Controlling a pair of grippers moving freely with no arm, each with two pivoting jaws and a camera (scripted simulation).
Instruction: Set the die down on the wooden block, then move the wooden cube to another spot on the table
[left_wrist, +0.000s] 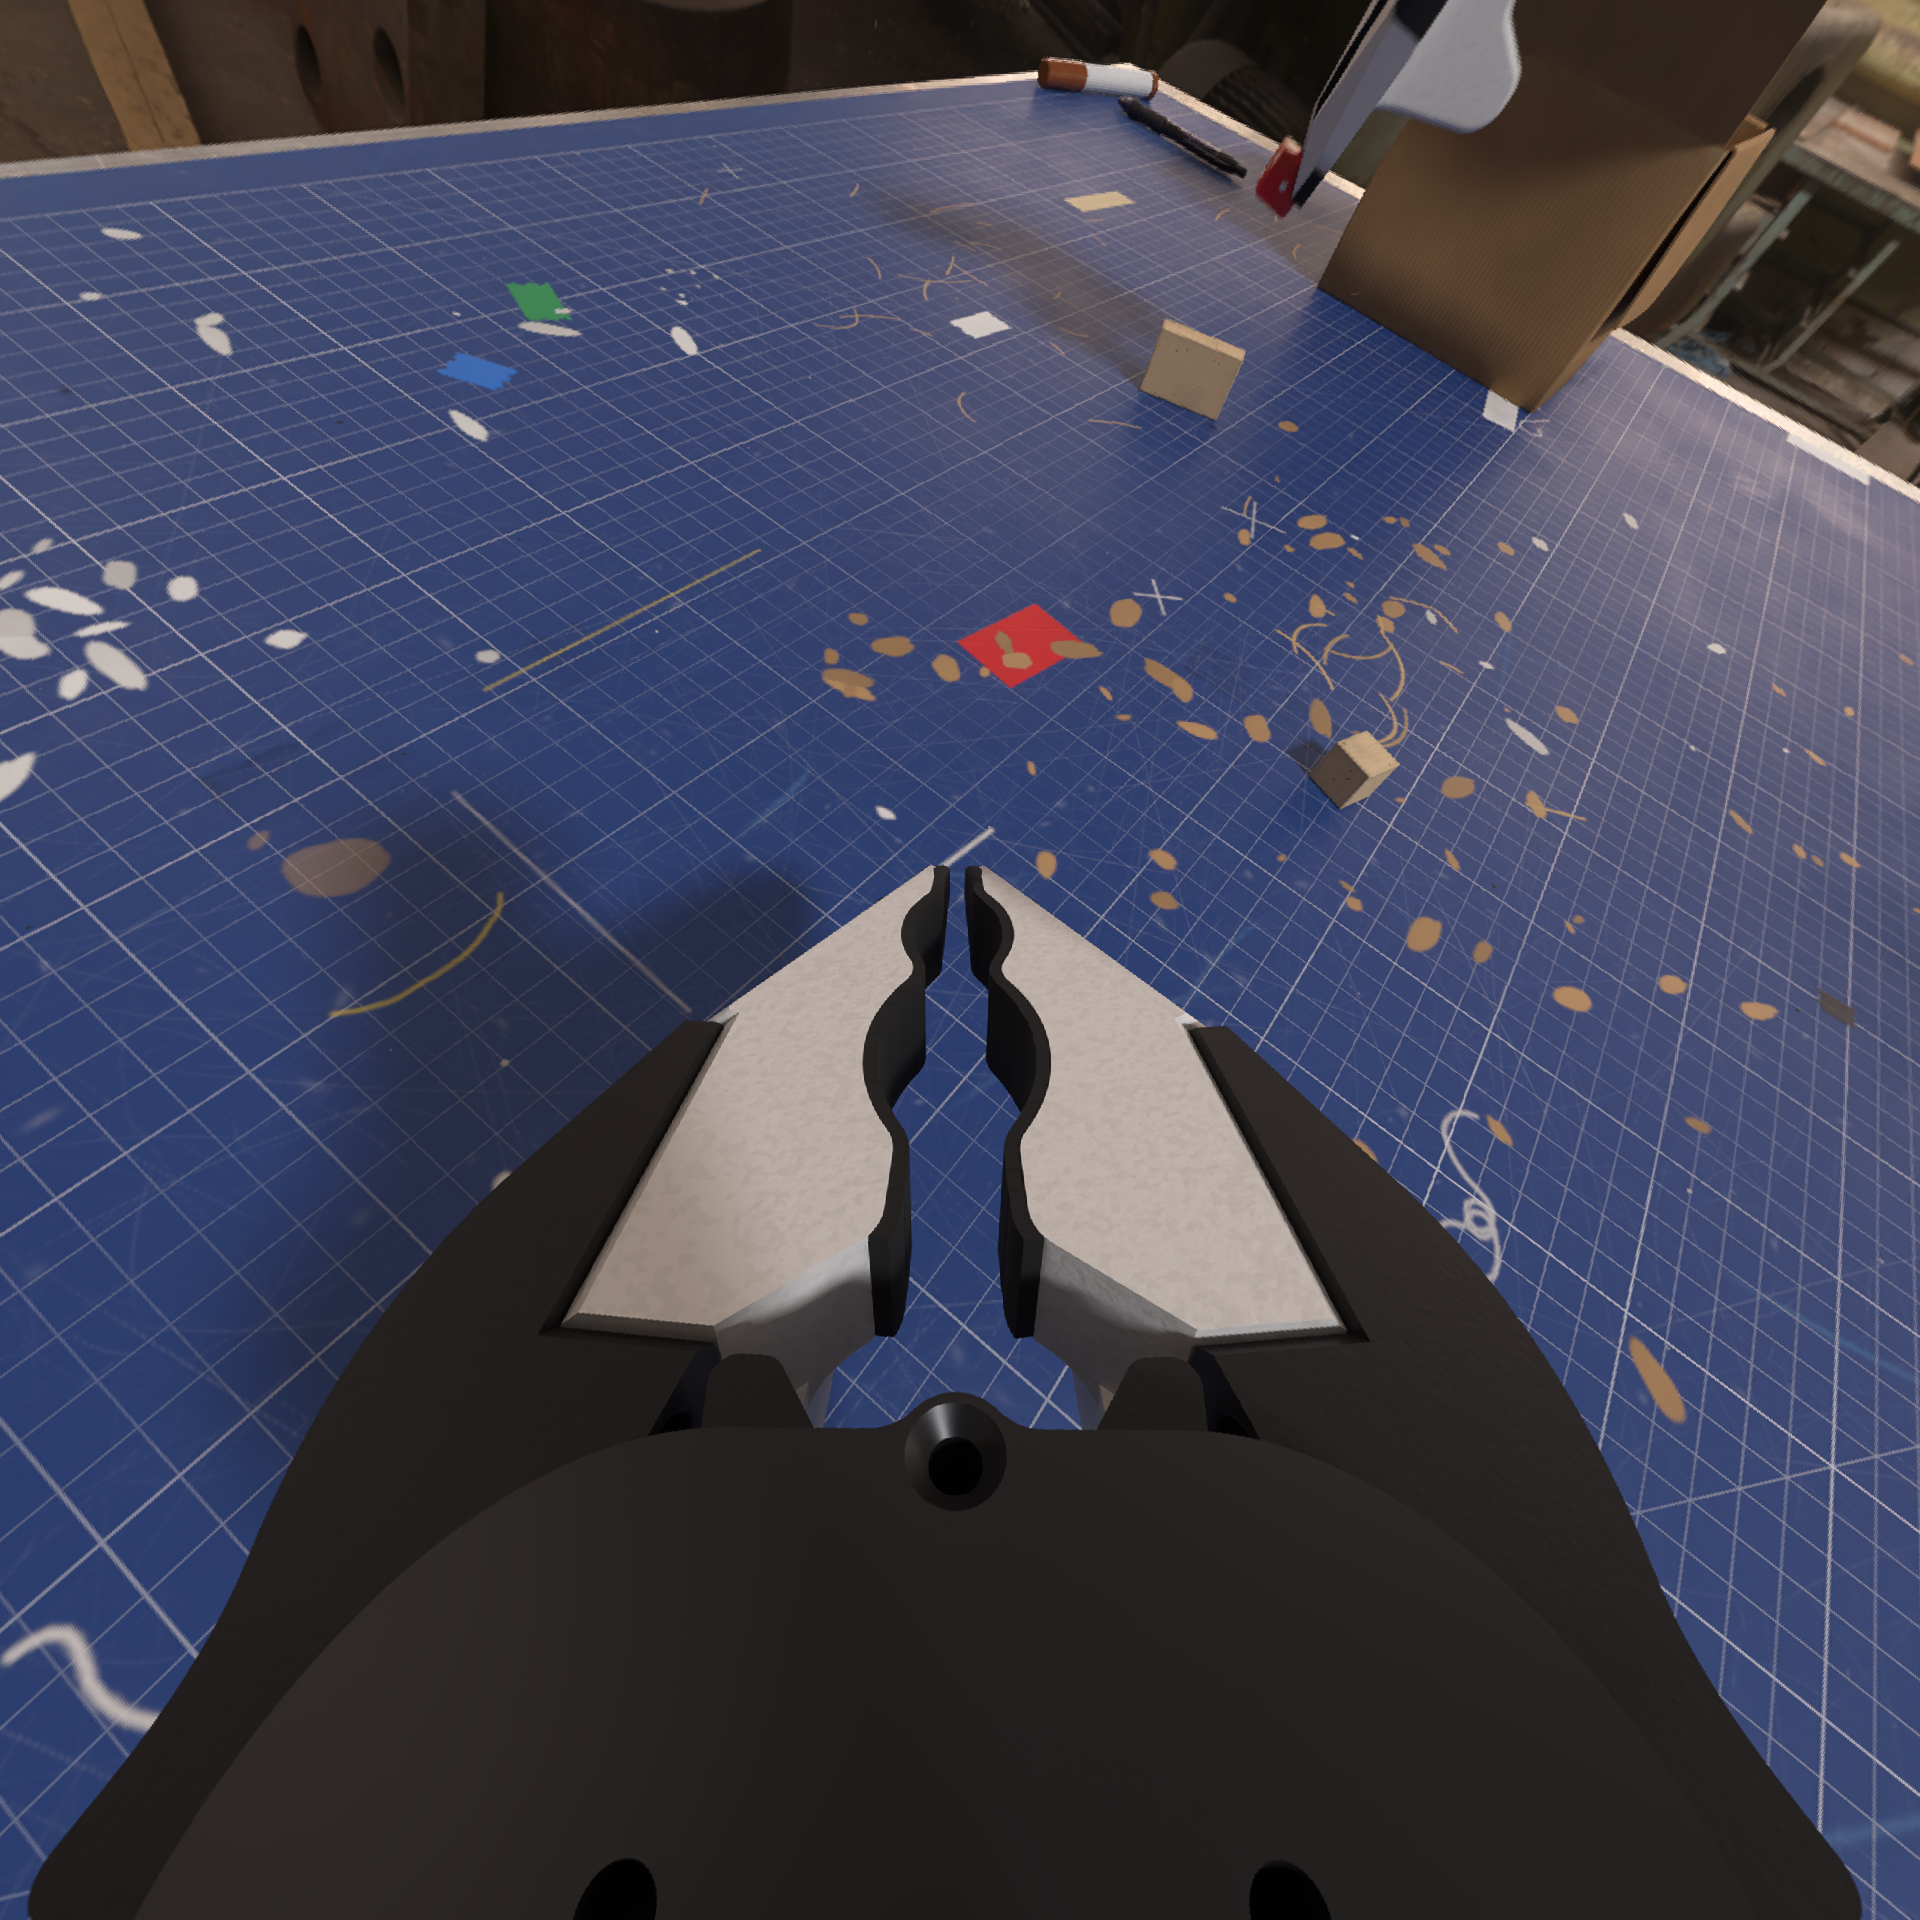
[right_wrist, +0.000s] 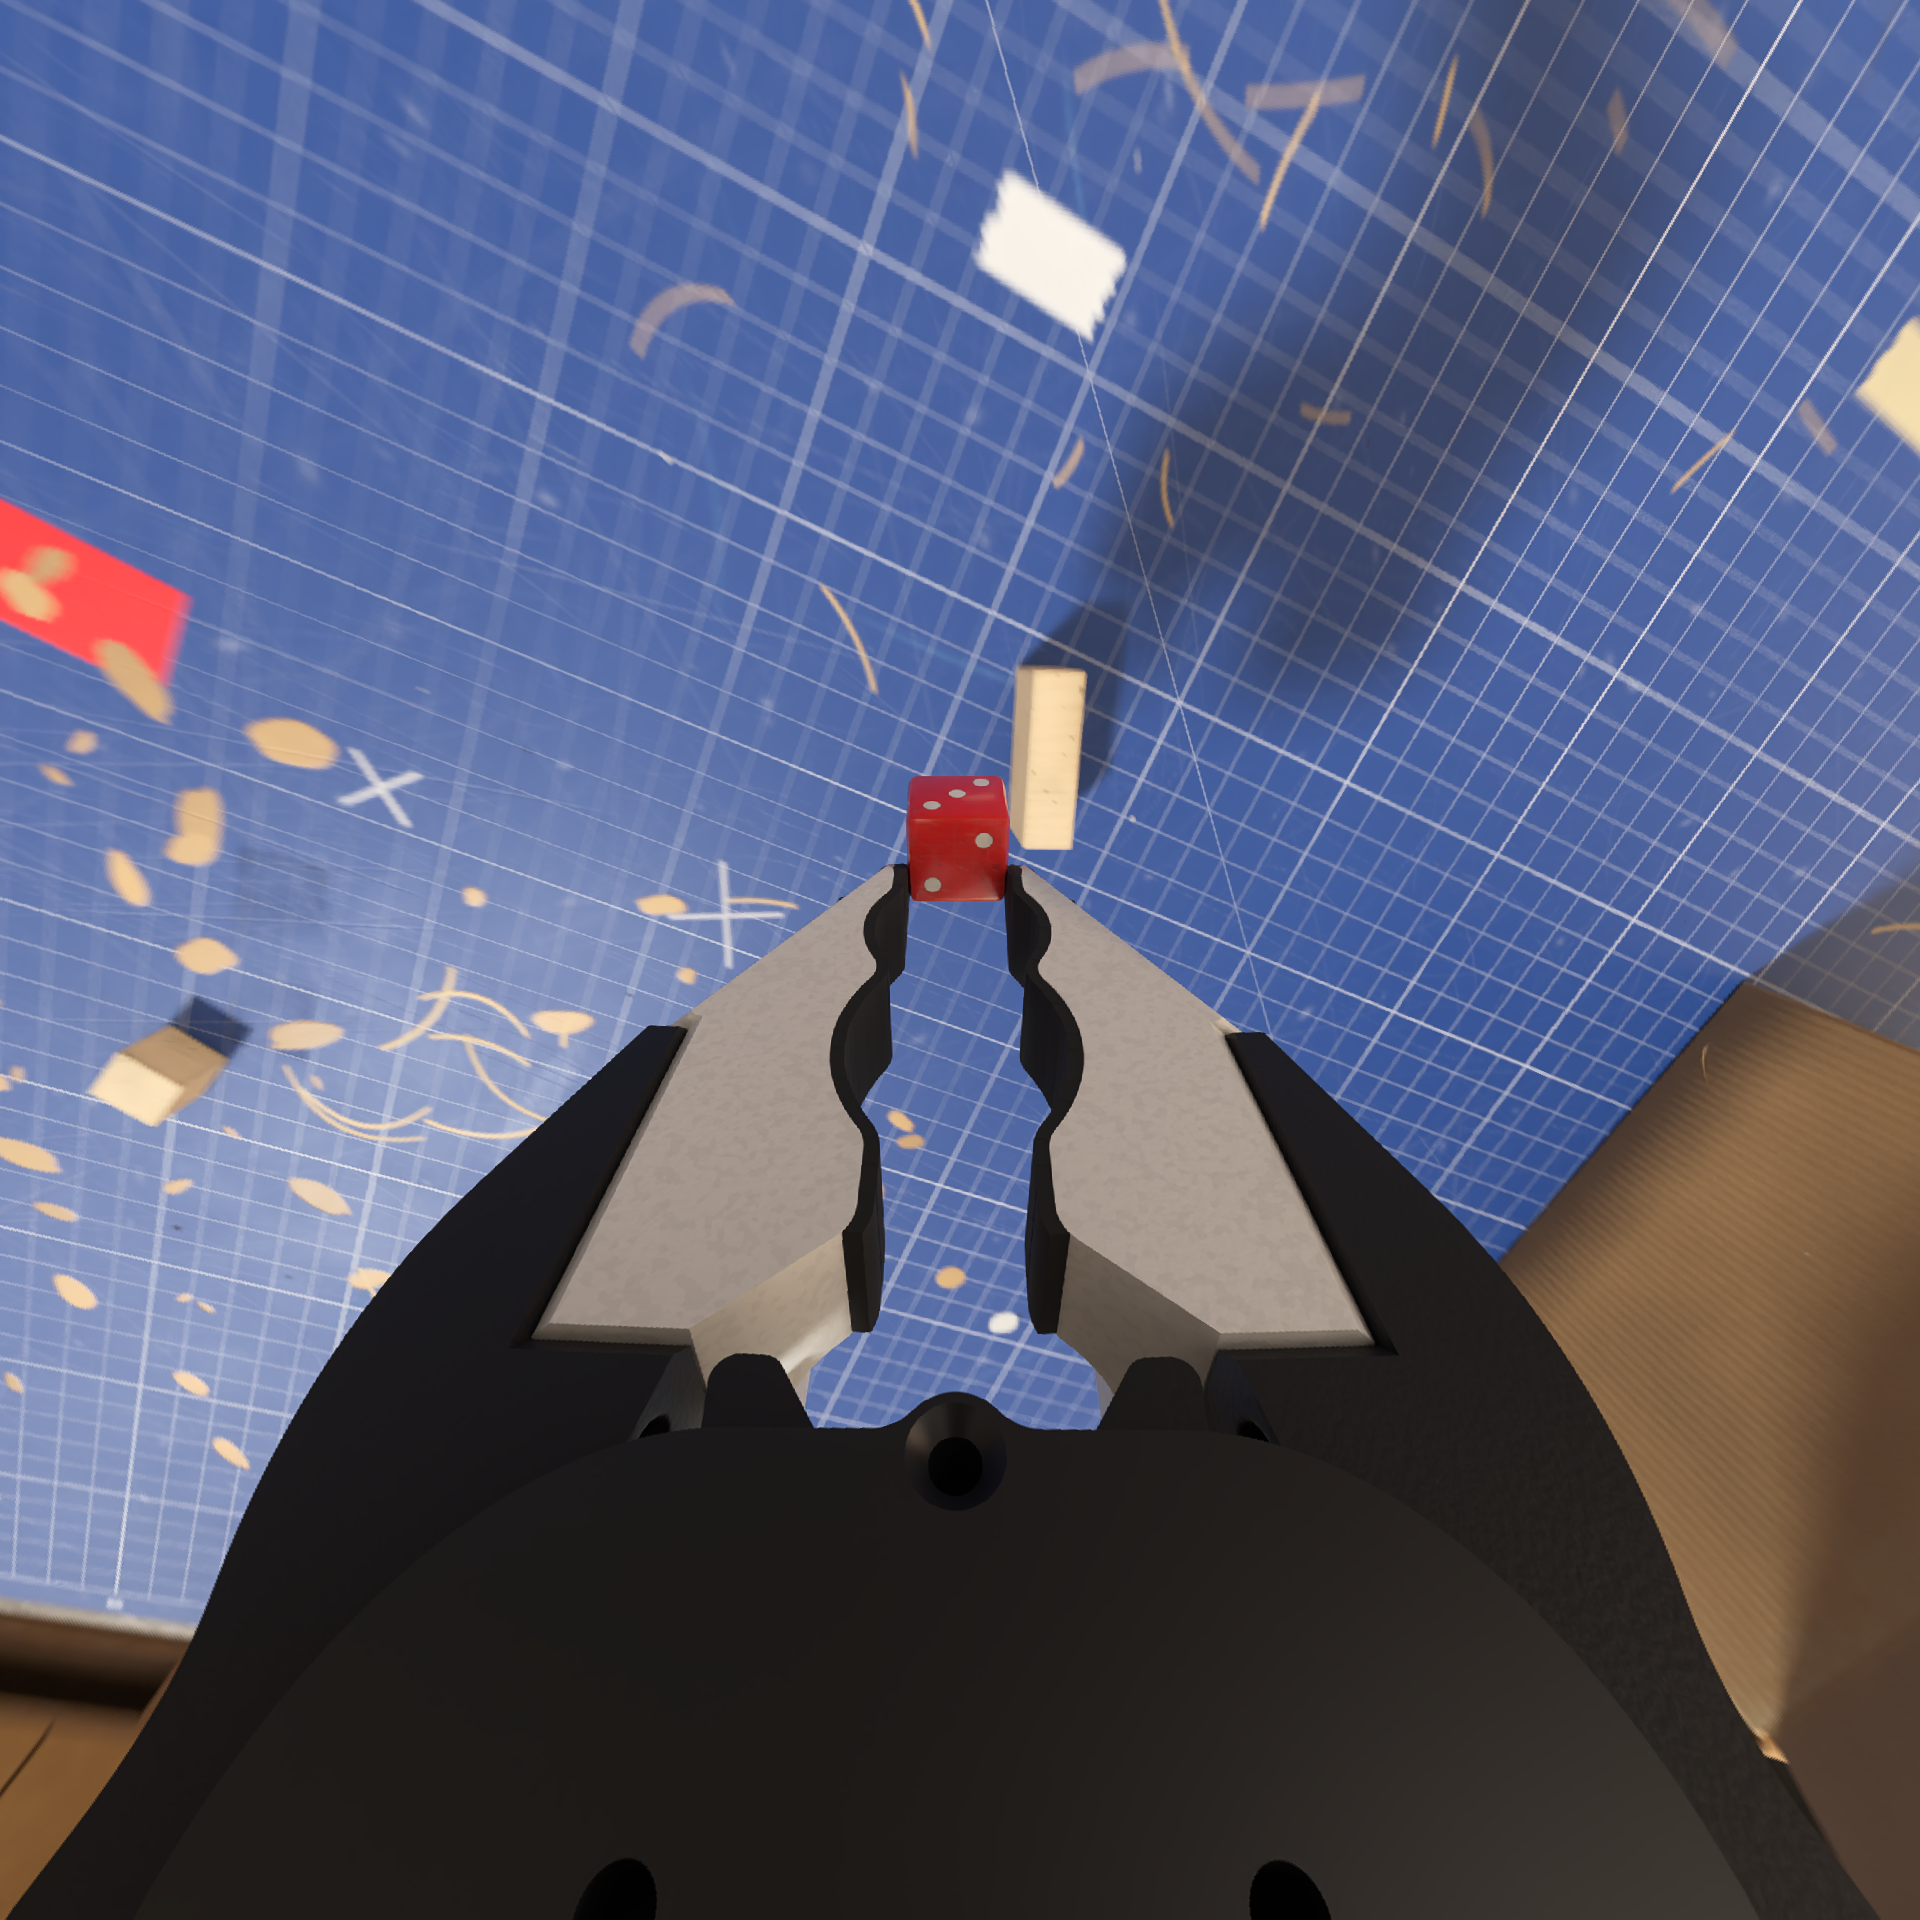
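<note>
The die (right_wrist: 957, 837) sits pinched in the right gripper (right_wrist: 957, 883), high above the wooden block (right_wrist: 1047, 757), just right and ahead; the left gripper (left_wrist: 957, 871) is nearly closed, empty.

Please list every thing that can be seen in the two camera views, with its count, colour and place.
die: 1, red with pale dots, gripped at the right gripper's fingertips, above the mat
wooden block: 1, pale wood, flat slab on the far right part of the mat
wooden cube: 1, pale wood, small, on the mat among tan flecks
cutting mat: 1, blue with white grid, covers the table
cardboard box: 1, brown, far right edge of the table
marker: 1, white with brown cap, far edge
pen: 1, black, beside the marker
left gripper: 1, black and grey, empty, jaws nearly together
right gripper: 1, black and grey, closed on the die
</note>
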